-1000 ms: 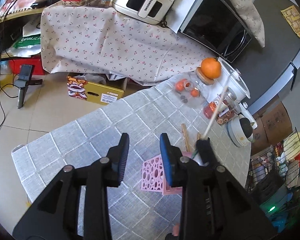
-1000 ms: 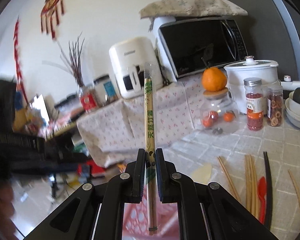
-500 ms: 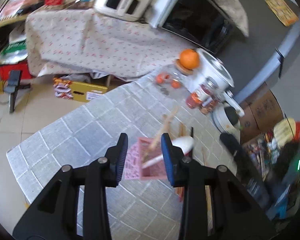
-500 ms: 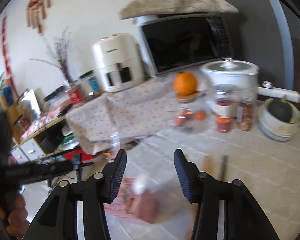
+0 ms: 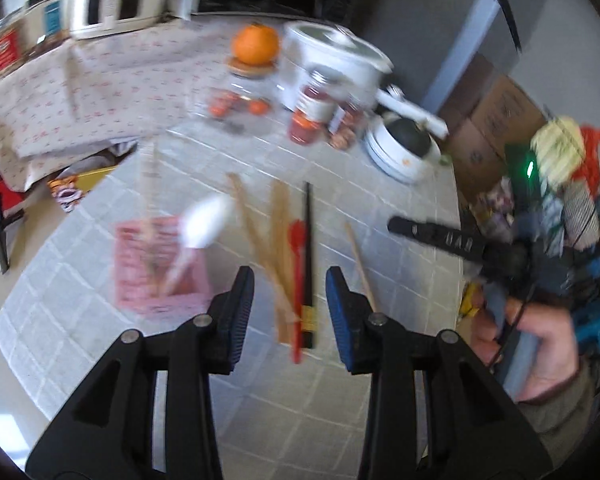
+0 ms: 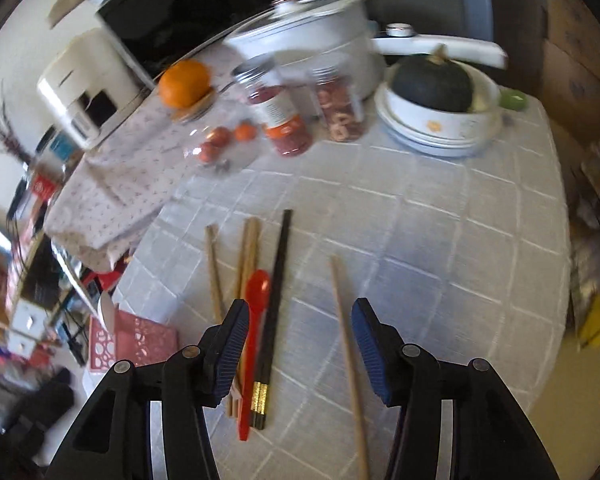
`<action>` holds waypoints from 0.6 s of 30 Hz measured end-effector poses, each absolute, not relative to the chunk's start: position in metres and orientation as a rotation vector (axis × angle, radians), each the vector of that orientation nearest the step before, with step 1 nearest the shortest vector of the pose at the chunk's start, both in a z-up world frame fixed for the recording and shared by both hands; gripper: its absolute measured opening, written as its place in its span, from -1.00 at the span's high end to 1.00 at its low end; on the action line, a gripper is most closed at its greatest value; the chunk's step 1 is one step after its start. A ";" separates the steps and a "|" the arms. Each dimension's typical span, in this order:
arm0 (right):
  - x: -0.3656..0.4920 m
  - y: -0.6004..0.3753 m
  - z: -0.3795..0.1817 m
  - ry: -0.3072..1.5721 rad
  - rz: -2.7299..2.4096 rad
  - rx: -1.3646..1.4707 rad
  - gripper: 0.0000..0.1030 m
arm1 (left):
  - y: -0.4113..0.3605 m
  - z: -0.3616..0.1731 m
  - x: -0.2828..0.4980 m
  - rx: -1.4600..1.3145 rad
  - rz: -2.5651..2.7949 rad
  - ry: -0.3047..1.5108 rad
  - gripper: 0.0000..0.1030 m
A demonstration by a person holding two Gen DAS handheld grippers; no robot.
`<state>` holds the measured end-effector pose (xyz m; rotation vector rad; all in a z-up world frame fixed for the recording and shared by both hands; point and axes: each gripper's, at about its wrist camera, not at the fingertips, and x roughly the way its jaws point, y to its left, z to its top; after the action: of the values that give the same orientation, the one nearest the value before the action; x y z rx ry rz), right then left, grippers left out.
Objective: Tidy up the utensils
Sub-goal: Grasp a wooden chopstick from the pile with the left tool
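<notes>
A pink utensil holder [image 5: 160, 264] stands on the table at the left, with a white spoon [image 5: 208, 220] and a wooden chopstick [image 5: 150, 184] in it; it also shows in the right wrist view [image 6: 134, 342]. A red spoon [image 6: 254, 320], black chopsticks [image 6: 274, 304] and several wooden chopsticks [image 6: 248, 252] lie together on the cloth. One wooden chopstick [image 6: 346, 344] lies apart to the right. My left gripper [image 5: 288, 292] is open and empty above the pile. My right gripper [image 6: 298, 338] is open and empty over the same pile.
At the table's back stand a glass jar with an orange on top [image 6: 186, 84], two spice jars [image 6: 284, 120], a white cooker [image 6: 308, 44] and stacked bowls holding a dark squash [image 6: 432, 84]. The table's right edge [image 6: 564, 240] drops off to clutter.
My right gripper let go of the wooden chopstick into the pink holder, opened, and swung right over the loose utensils. My left gripper also swung right toward the pile.
</notes>
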<state>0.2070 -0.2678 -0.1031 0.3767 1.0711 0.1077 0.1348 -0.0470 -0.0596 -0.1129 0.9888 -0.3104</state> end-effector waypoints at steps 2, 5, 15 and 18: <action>0.205 -0.279 -0.098 1.058 0.102 0.414 -0.05 | -0.076 -0.071 0.139 -0.072 -0.304 1.022 0.24; 0.198 -0.297 -0.095 1.054 0.095 0.458 -0.05 | -0.114 -0.090 0.159 -0.036 -0.246 1.067 0.23; 0.188 -0.345 -0.091 1.038 0.044 0.518 -0.05 | -0.118 -0.165 0.259 -0.084 0.237 1.162 0.07; 0.187 -0.348 -0.088 1.024 0.067 0.518 -0.05 | -0.105 -0.181 0.274 -0.121 0.292 1.196 0.06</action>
<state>0.1875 -0.3484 -0.0882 0.5177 1.0235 0.0673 0.2740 -0.1053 -0.1806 -0.1205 1.1959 0.2915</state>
